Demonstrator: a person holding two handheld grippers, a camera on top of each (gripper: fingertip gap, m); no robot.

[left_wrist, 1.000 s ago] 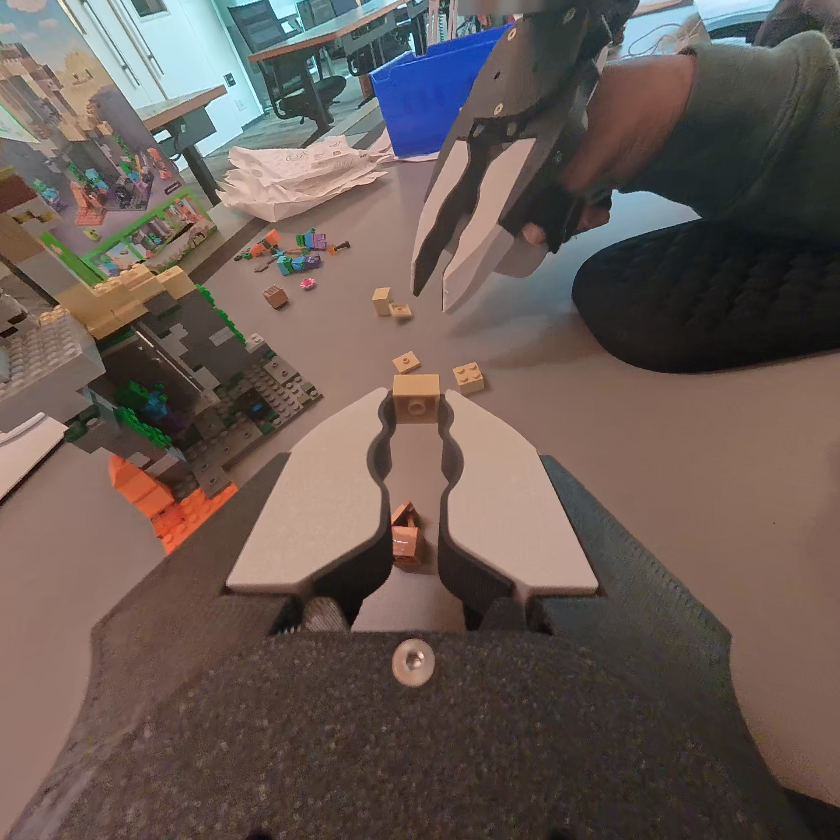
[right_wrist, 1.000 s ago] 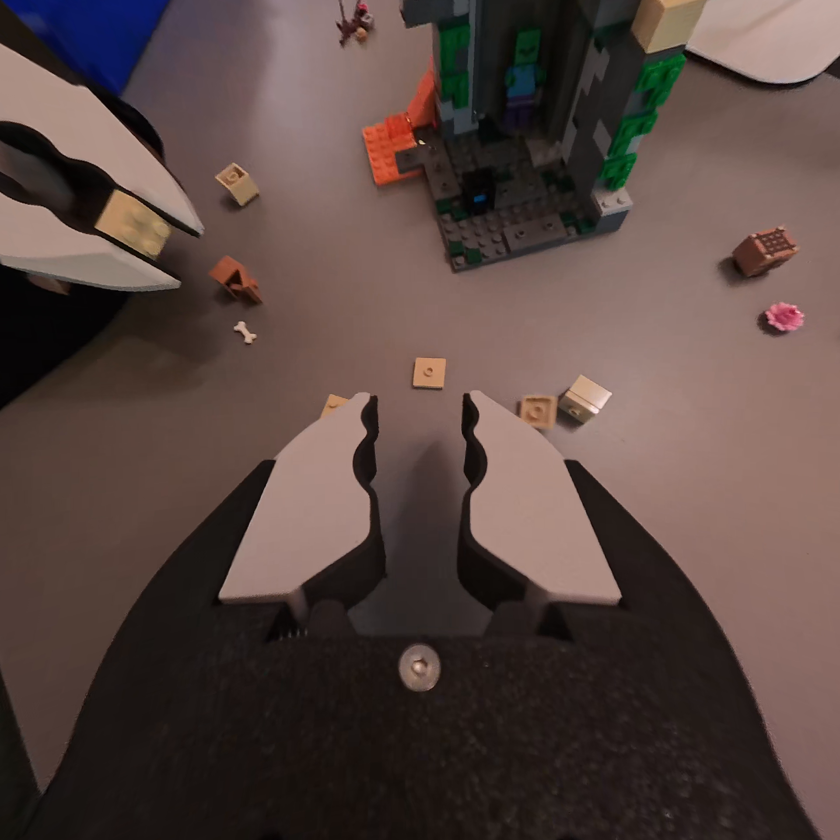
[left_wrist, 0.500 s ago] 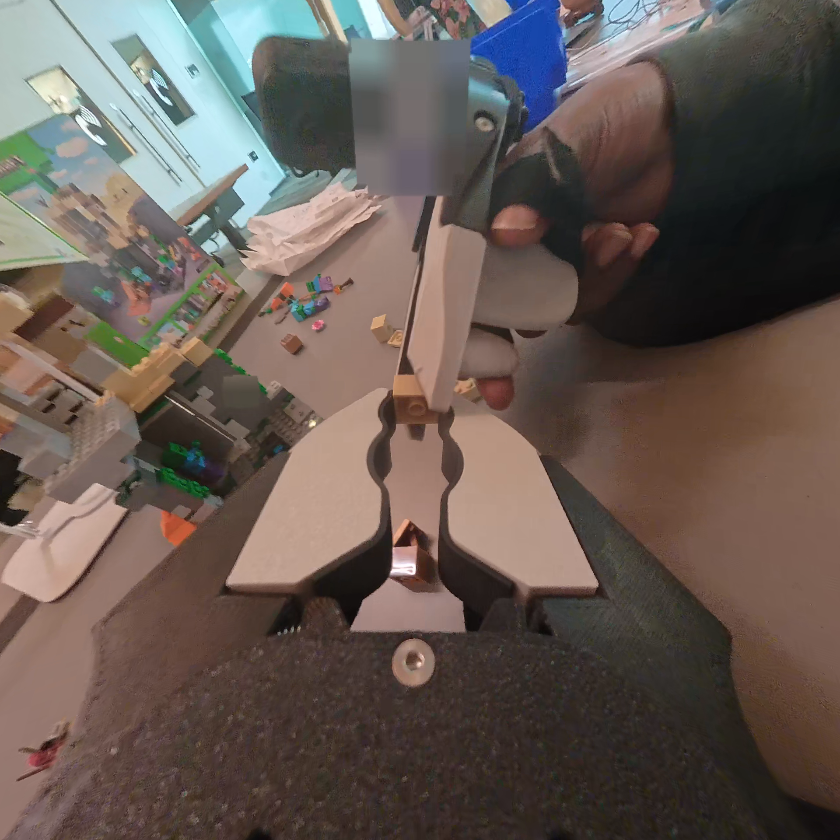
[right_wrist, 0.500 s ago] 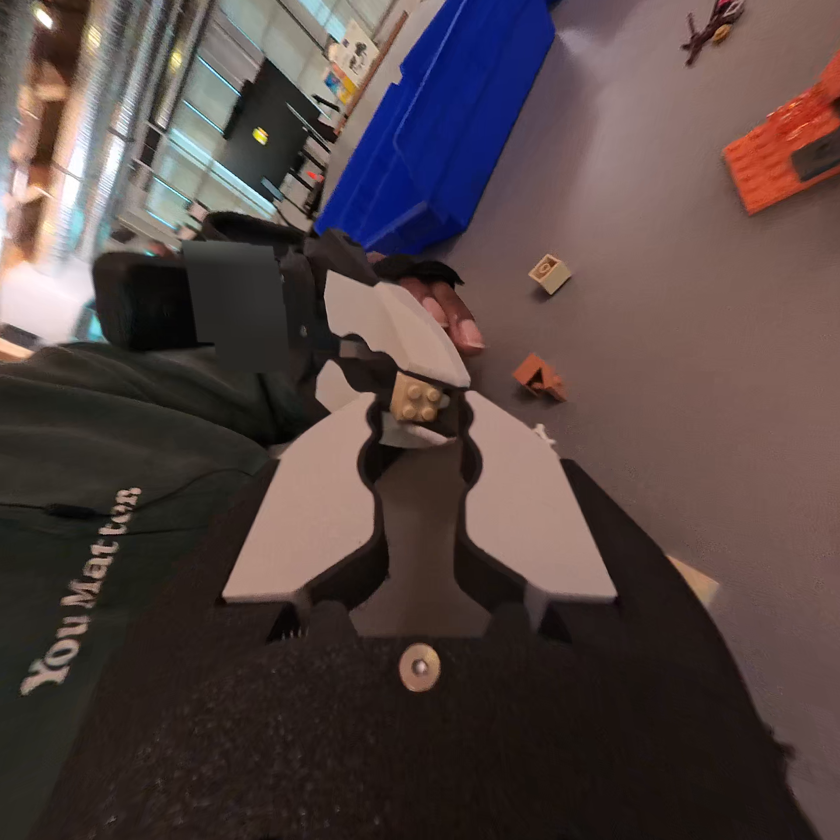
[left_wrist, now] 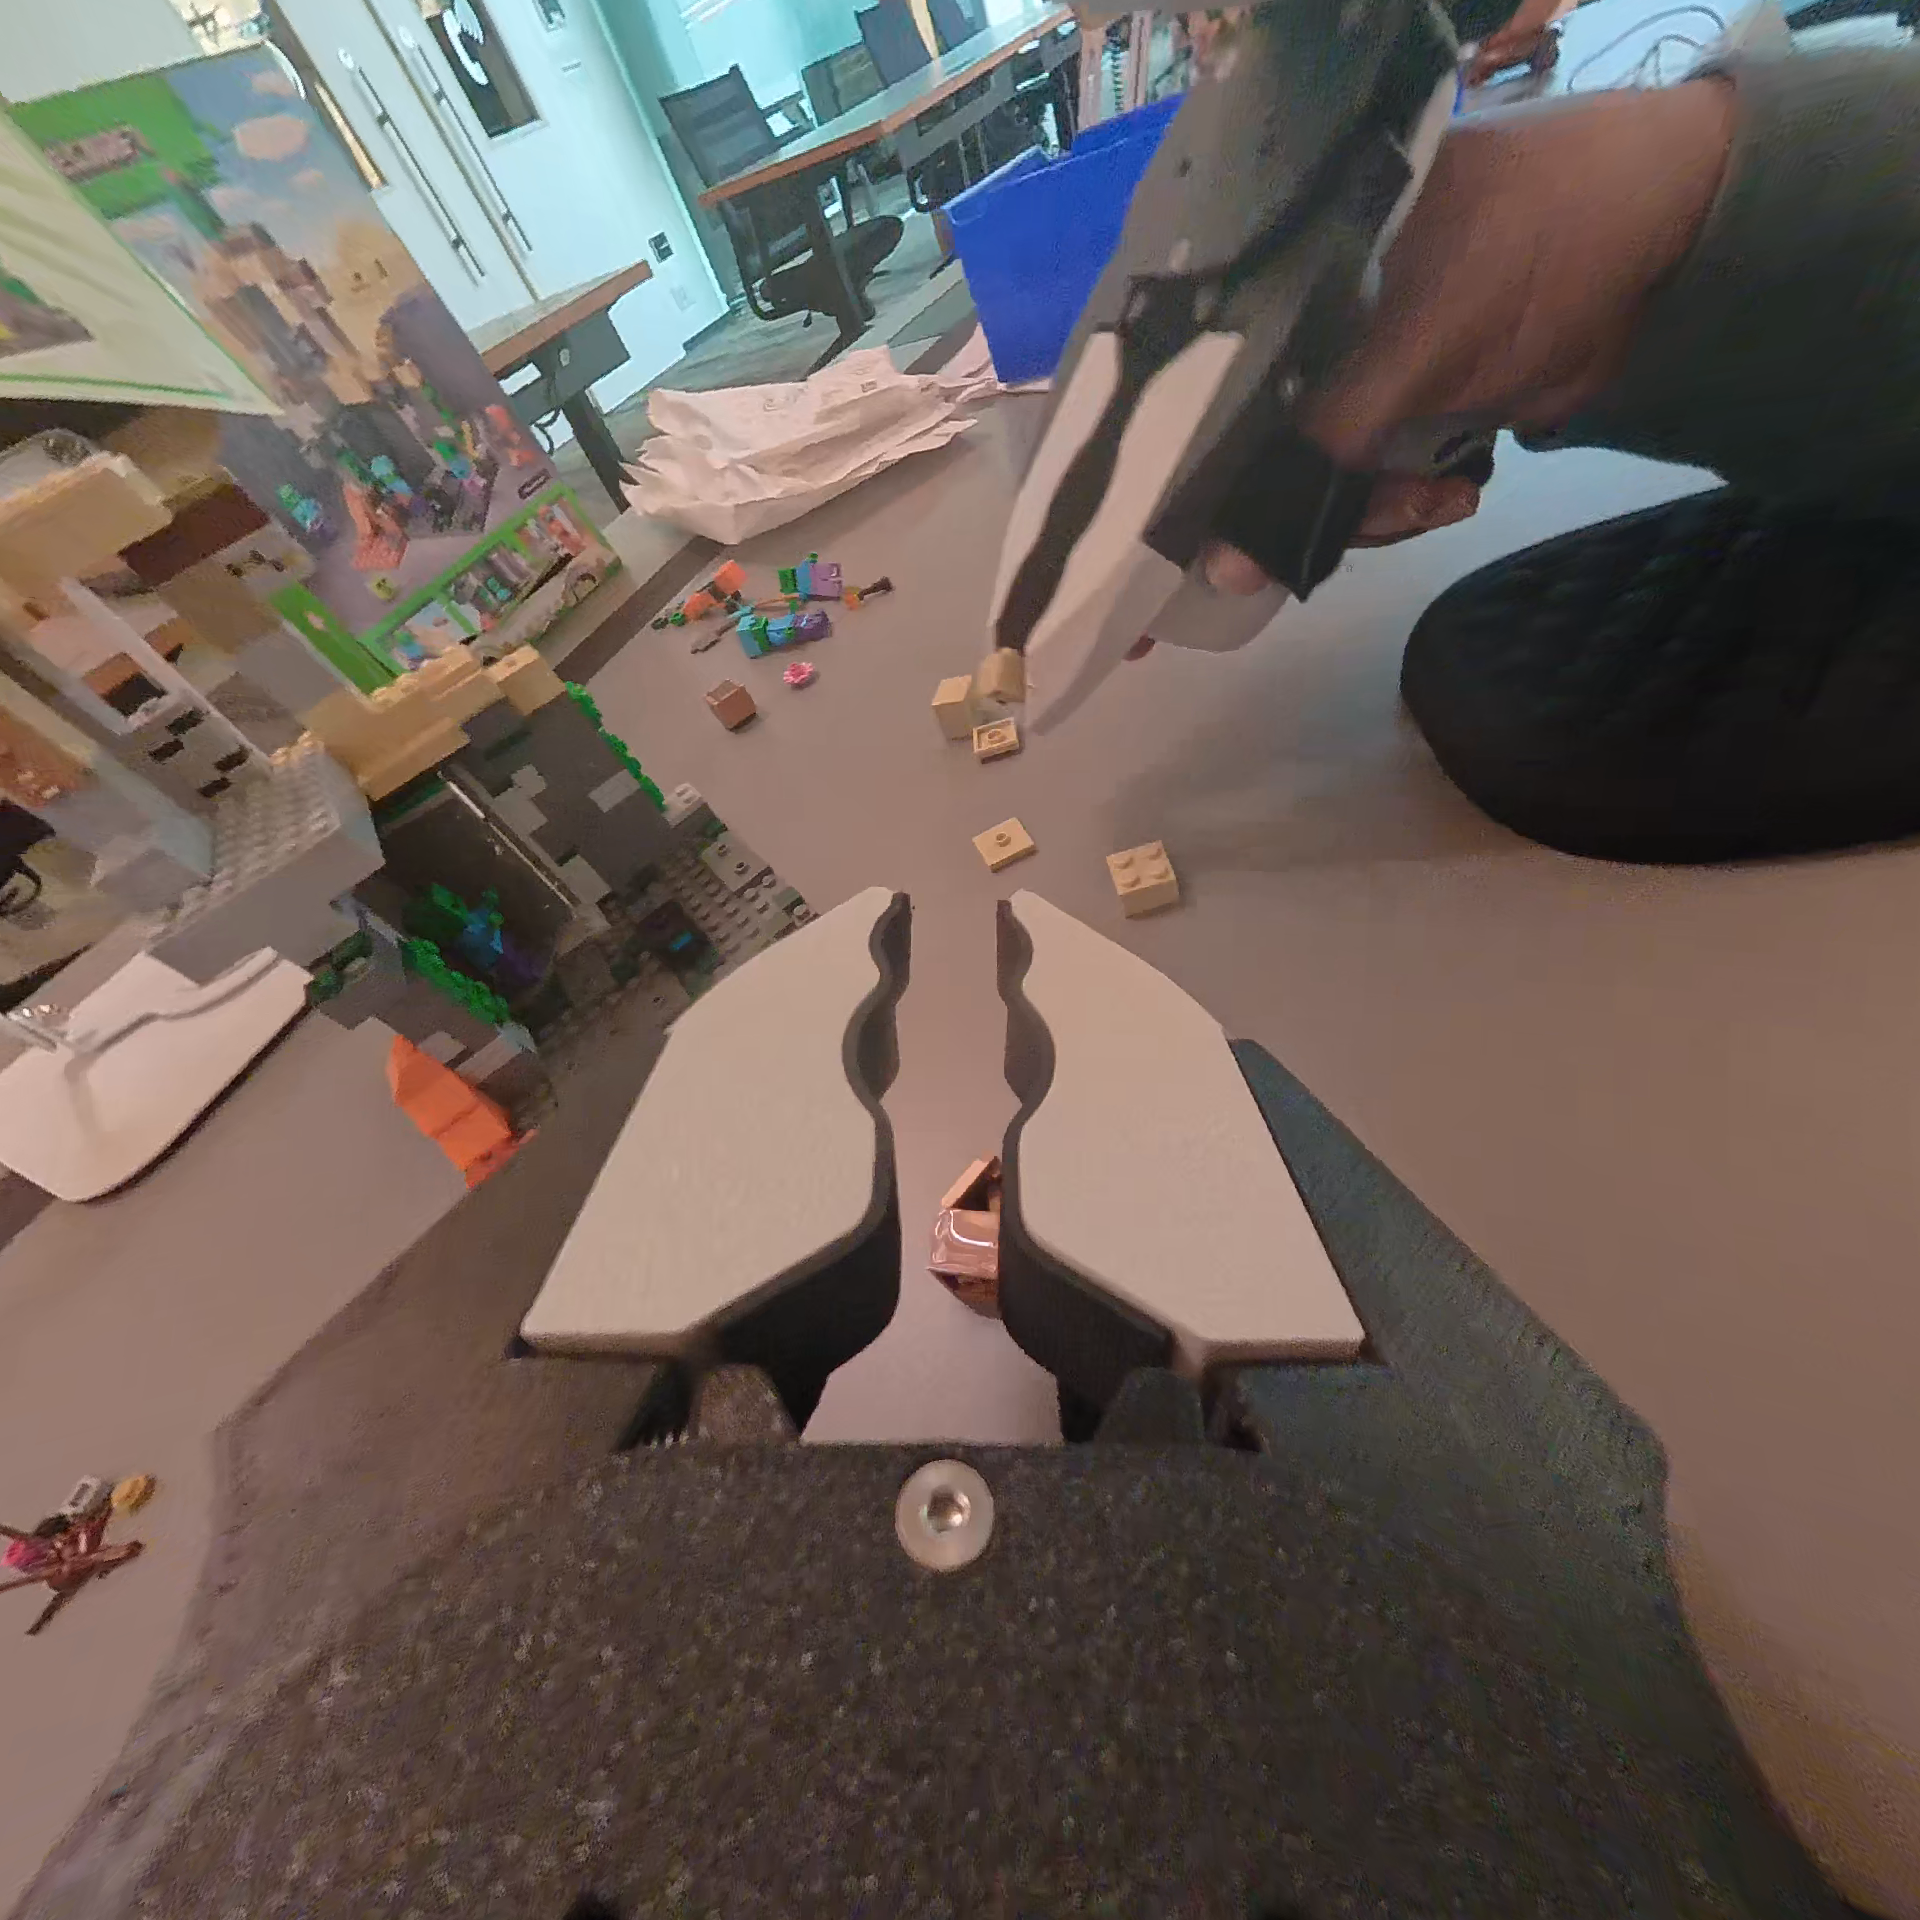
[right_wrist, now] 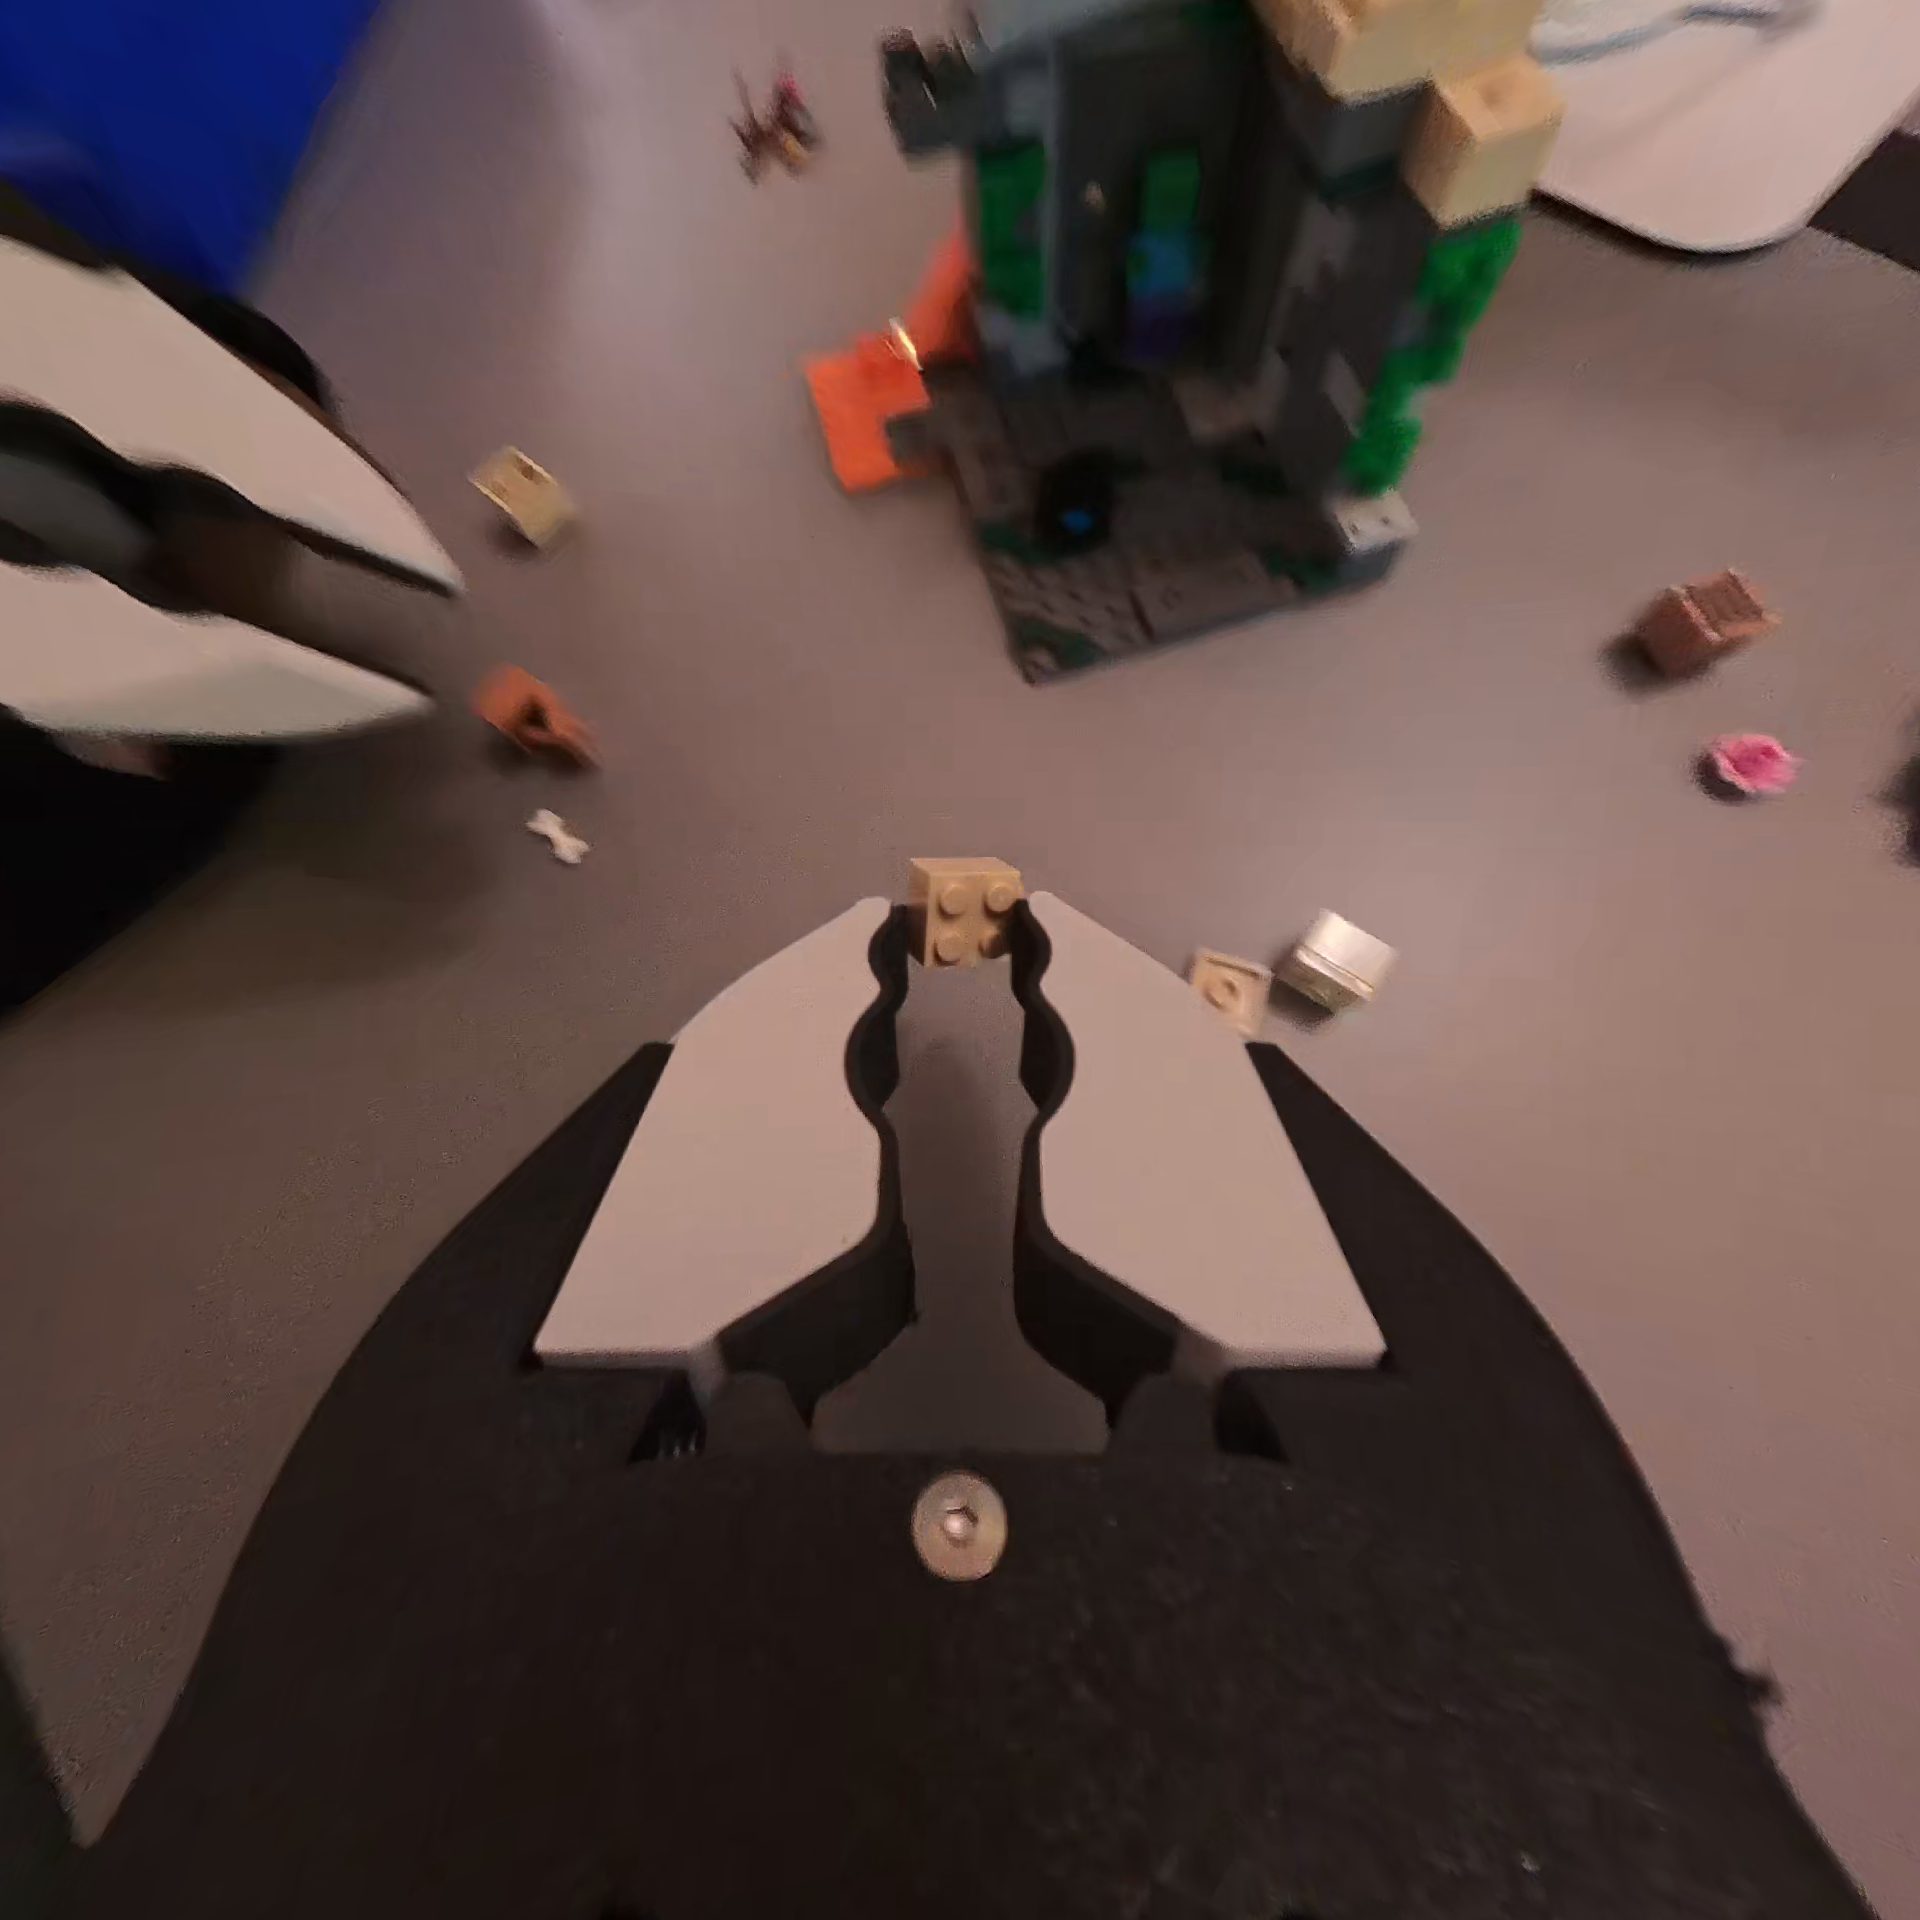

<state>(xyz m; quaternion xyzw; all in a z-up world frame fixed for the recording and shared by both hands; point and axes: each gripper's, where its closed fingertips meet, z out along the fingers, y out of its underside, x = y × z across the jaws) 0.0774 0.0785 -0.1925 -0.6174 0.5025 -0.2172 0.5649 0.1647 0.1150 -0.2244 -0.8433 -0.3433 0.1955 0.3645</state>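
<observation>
My right gripper is shut on a small tan 2x2 brick at its fingertips, held above the grey table. In the left wrist view the right gripper hangs above loose tan pieces with the tan brick at its tips. My left gripper is slightly open and empty. A small brown piece lies on the table under its fingers. In the right wrist view the left gripper is at the left edge, next to the brown piece.
A grey, green and tan brick building stands on an orange and grey base. Loose tan plates, a tan brick, a white bone, a brown crate, a blue bin, a person's knee. The tips of one gripper are about 10 centimetres away from the tips of the other. The brown piece lies some 6 centimetres from my left tips, 12 centimetres from my right tips. My left wrist view looks at it from another angle.
The tan brick has passed from my left gripper to my right gripper. The right gripper closed on it and pulled away over the table. The left gripper is now empty.
</observation>
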